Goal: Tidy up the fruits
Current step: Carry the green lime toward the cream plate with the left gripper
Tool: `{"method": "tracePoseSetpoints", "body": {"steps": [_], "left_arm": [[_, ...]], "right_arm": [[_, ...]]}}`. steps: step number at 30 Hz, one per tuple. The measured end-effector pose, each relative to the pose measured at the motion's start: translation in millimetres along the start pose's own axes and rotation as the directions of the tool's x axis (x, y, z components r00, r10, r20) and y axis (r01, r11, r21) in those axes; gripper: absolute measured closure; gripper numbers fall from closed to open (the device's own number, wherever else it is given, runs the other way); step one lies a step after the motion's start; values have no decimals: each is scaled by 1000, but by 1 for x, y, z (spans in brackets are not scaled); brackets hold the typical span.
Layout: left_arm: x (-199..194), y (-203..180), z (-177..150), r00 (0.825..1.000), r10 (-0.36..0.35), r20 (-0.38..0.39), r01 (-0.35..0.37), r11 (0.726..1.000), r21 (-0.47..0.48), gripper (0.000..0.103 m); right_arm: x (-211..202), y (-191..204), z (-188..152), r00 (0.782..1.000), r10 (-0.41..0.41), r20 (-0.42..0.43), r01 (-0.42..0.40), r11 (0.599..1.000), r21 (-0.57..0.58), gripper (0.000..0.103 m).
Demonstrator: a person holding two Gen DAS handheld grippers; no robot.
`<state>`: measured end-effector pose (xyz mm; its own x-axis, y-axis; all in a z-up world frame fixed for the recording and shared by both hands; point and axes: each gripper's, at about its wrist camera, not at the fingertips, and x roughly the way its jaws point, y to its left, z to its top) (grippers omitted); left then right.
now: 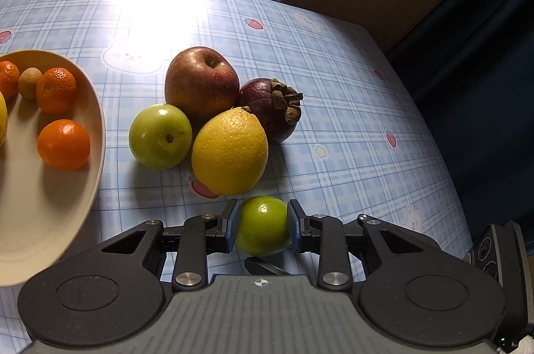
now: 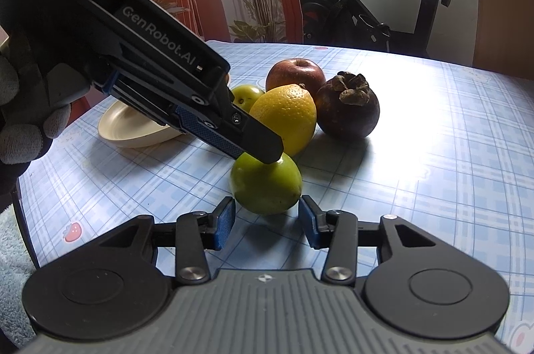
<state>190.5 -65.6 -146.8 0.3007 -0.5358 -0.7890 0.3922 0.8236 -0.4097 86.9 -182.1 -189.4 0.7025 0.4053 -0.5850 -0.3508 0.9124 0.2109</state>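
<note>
Squeezing a small green fruit (image 1: 263,225), the left gripper (image 1: 263,227) has its blue fingers (image 1: 233,225) pressed on both sides, low over the checked worktop (image 1: 350,107). Just past it lie a lemon (image 1: 230,150), an apple (image 1: 202,82) and another green fruit (image 1: 161,135), beside a plate (image 1: 66,200) of oranges (image 1: 63,144).

From the right wrist, the right gripper (image 2: 266,225) waits near that fruit (image 2: 267,185), fingers (image 2: 224,225) a little apart and holding nothing.

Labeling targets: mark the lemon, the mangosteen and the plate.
lemon (image 1: 229,150), left wrist view, middle of its yellow rind.
mangosteen (image 1: 267,113), left wrist view, dark purple skin left of its dried calyx.
plate (image 1: 40,220), left wrist view, bare cream surface near its front rim.
</note>
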Motion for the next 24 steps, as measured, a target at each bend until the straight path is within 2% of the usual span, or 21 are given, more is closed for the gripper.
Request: {"method": "tracePoseSetpoints", "body": {"steps": [5, 12, 19, 24], "left_arm": [[-7, 0, 0, 1000, 6, -2, -6, 1000, 13, 71], [-44, 18, 3, 998, 7, 68, -6, 1000, -22, 71], [-85, 56, 13, 989, 73, 131, -65, 996, -60, 71], [-110, 99, 14, 981, 122, 153, -101, 986, -136, 71]], "right_arm": [[-2, 2, 7, 1000, 20, -18, -20, 1000, 16, 59], [2, 18, 37, 996, 89, 1, -89, 996, -20, 59], [38, 53, 77, 986, 166, -11, -166, 982, -94, 59], [77, 86, 97, 974, 218, -53, -224, 963, -152, 59]]}}
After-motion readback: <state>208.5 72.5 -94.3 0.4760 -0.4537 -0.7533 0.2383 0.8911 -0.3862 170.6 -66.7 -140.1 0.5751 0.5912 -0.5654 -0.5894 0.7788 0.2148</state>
